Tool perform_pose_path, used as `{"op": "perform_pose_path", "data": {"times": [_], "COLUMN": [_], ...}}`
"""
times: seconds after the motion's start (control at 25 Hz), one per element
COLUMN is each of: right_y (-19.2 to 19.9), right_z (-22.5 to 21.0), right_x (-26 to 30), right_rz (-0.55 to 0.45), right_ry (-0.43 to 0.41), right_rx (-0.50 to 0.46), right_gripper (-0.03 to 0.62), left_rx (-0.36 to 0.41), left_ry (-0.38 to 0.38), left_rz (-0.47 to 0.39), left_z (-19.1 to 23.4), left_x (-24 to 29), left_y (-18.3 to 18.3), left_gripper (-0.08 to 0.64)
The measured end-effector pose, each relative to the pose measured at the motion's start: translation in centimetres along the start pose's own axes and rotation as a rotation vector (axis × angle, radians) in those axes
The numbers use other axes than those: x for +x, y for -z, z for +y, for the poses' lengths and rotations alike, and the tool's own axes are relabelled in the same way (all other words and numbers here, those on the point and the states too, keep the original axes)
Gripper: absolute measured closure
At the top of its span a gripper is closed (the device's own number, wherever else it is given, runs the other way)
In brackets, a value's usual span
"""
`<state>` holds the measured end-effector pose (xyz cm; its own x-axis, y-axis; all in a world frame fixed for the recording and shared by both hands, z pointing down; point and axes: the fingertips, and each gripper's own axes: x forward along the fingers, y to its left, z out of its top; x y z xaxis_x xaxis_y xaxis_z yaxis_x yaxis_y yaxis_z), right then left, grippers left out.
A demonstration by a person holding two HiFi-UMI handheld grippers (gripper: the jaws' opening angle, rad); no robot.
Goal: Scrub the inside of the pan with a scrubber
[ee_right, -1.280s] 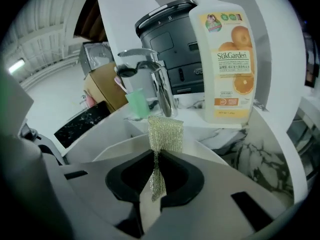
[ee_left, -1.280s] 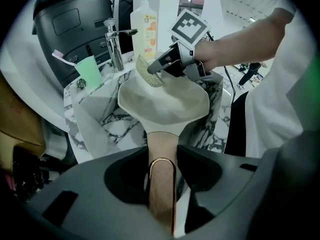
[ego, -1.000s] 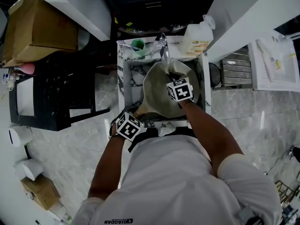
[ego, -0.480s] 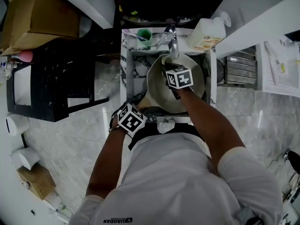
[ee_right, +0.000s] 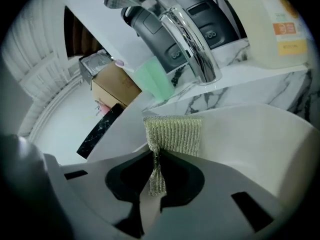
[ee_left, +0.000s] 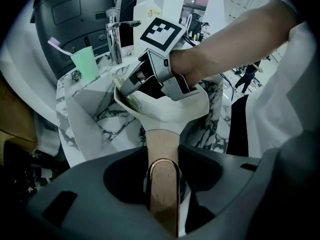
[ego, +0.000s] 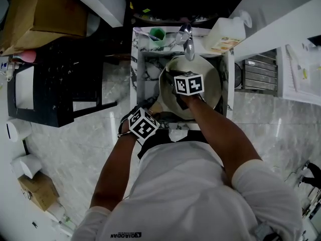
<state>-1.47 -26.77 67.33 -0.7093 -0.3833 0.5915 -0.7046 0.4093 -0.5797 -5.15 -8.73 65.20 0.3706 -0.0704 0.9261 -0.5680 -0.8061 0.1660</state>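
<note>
- Two hand-held grippers work at a marble sink [ee_left: 85,114]. The L gripper [ee_left: 162,166] has the pan [ee_left: 172,109]; the R gripper [ee_right: 157,156] has the scrubber [ee_right: 172,134].
- L gripper: the pan handle [ee_left: 161,141] runs straight between its fingers, with the copper hang-loop [ee_left: 163,199] at the near end. The pads sit against both sides of the handle. The jaws have just eased a shade wider, w/ the handle between them.
- pan: cream, lying beyond the L fingertips. Its bowl is down in the sink basin and its handle rises back to the L fingers.
- R gripper: inside the pan bowl, fingers pressed together on a thin fold of the scrubber, a gold-green mesh pad. The rest of the mesh fans out just past the fingertips, in front of the pan's inner wall near the rim. Mesh-to-wall contact can't be told.
- Chrome tap [ee_right: 192,49]: above and beyond the R fingertips.
- Green cup [ee_left: 85,66] w/ toothbrush [ee_left: 54,43]: on the sink ledge, well beyond and left of the L fingers, beside the tap.
- Plastic bottle [ego: 225,34]: on the ledge beyond the R fingers, right of the tap.
</note>
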Motion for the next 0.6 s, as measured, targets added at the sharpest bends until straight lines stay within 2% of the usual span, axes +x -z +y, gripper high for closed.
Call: {"op": "perform_pose_path", "data": {"times": [0.16,0.24,0.36,0.6], "right_y": [0.9,1.3,2.4,4.4], "right_z": [1.1,1.9,2.9,4.3], "right_x": [-0.2,-0.3,-0.7,-1.4], "right_rz": [0.007,0.022,0.062,0.118], "right_ry": [-0.081,-0.121,-0.158,-0.198], "right_rx": [0.172,0.229,0.265,0.274], "right_gripper": [0.522,0.522,0.522,0.523], "left_rx": [0.0,0.0,-0.003,-0.002], "left_ry": [0.003,0.002,0.004,0.004], "left_rz": [-0.003,-0.004,-0.004,-0.007], "left_z": [0.0,0.0,0.0,0.0], "left_x": [0.0,0.0,0.0,0.0], "left_y": [0.0,0.0,0.0,-0.1], "left_gripper": [0.364,0.362,0.362,0.362]}}
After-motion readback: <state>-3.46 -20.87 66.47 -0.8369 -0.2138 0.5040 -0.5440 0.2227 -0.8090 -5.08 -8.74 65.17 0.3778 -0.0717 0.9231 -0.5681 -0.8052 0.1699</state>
